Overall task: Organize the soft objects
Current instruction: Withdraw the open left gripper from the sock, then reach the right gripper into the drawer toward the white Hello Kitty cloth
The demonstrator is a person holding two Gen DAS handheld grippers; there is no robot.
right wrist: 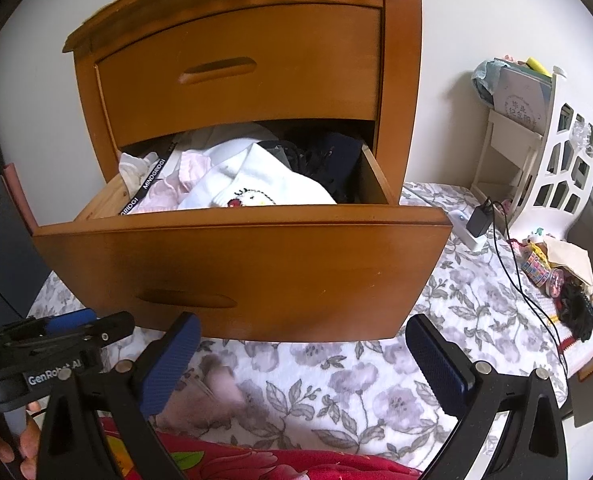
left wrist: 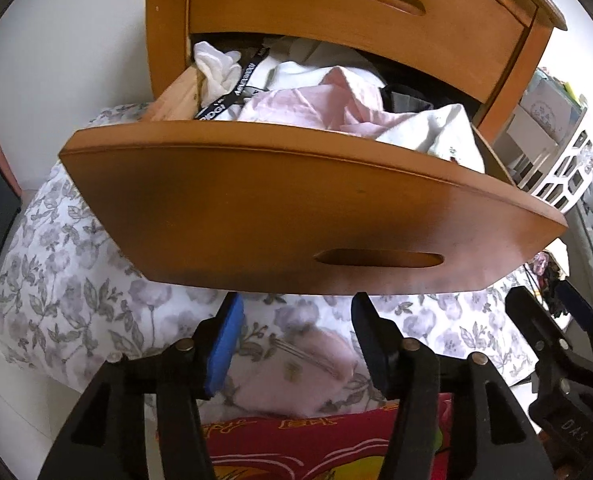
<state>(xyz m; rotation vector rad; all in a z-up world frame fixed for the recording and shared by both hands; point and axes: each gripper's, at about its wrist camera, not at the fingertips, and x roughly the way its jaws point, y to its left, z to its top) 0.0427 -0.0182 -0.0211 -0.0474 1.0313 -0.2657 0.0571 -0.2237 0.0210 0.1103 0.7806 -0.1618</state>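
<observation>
Drawer [right wrist: 232, 276]: lower one of wooden nightstand [right wrist: 400, 92], pulled out, stuffed with clothes; upper drawer [right wrist: 240, 60] closed.
Drawer contents: white Hello Kitty garment [right wrist: 256, 184] on top, pink cloth [left wrist: 316, 104] at 9 o'clock of it, dark clothes [right wrist: 328, 160] at 2 o'clock, black branded strap [right wrist: 144, 192] along the left side, white sock-like bundle [left wrist: 216, 66] in the back-left corner.
Pink garment [left wrist: 296, 368]: lies on floral bedsheet [right wrist: 376, 392] under the drawer front, folded, blurred in right view.
Left tongs [left wrist: 294, 344]: jaws part-open, nothing pressed; pink garment below and between the pads, apart from them.
Right tongs [right wrist: 300, 364]: wide, empty, hovering over bedsheet; pink garment near its left pad.
Red patterned fabric [left wrist: 316, 440]: at 6 o'clock, nearest camera.
White shelf rack [right wrist: 552, 160]: at 3 o'clock, charger [right wrist: 478, 218] and clutter beside it.
</observation>
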